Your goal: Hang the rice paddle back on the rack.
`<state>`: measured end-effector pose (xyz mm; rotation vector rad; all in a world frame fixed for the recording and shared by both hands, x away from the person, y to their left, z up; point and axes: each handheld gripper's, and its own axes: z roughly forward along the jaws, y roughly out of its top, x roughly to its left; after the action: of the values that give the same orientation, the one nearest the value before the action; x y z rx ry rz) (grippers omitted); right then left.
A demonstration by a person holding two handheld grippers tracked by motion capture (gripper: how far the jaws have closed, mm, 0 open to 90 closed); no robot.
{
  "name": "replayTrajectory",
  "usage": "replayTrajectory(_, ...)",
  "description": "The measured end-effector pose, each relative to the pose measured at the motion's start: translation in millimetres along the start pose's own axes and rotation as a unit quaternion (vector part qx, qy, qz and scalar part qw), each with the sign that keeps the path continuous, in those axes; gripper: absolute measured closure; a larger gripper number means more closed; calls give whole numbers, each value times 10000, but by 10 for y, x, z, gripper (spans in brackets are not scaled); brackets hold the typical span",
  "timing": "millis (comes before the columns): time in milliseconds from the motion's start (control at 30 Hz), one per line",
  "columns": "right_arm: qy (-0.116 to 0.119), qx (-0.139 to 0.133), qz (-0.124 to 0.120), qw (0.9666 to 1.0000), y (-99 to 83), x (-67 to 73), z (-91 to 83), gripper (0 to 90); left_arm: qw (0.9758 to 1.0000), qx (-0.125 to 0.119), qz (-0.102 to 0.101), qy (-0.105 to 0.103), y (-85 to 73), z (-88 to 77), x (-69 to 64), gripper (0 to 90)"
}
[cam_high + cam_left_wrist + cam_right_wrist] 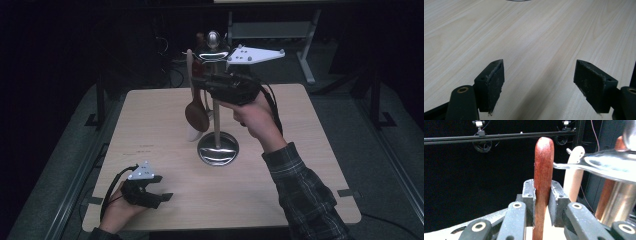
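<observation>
While my left gripper (159, 196) rests low near the front left corner of the counter (300, 150), its jaws stand released with bare wood between them, as the left gripper view (539, 85) shows. Moving right across the high view, I see a metal stand (218, 148) near the middle of the counter, its round base flat on the wood and its post upright. A dark wooden spoon (197, 116) hangs on the stand's left side, bowl down, with a pale spoon (194, 134) just behind and below it. My right gripper (200, 80) is held up at the top of the stand, level with the hooks, well above the counter. From the right gripper view (542, 195), its jaws are clenched on the reddish-brown handle of the dark wooden spoon (544, 170), which stands upright between the pads and rises past them. Just to the right there, the pale spoon's handle (574, 177) sits on a hook beside the shiny top of the stand (609, 165).
</observation>
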<state>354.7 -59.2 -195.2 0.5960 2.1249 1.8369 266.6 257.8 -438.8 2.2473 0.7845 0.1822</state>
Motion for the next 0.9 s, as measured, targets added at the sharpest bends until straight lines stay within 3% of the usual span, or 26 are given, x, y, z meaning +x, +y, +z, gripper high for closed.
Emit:
replayTrajectory(733, -243, 36, 52, 9997, -48, -105, 8, 766, 10000, 27, 34, -8, 4, -1, -2, 244)
replayTrajectory(900, -235, 49, -6, 9997, -50, -82, -10, 679, 10000, 43, 40, -11, 7, 1, -6, 243)
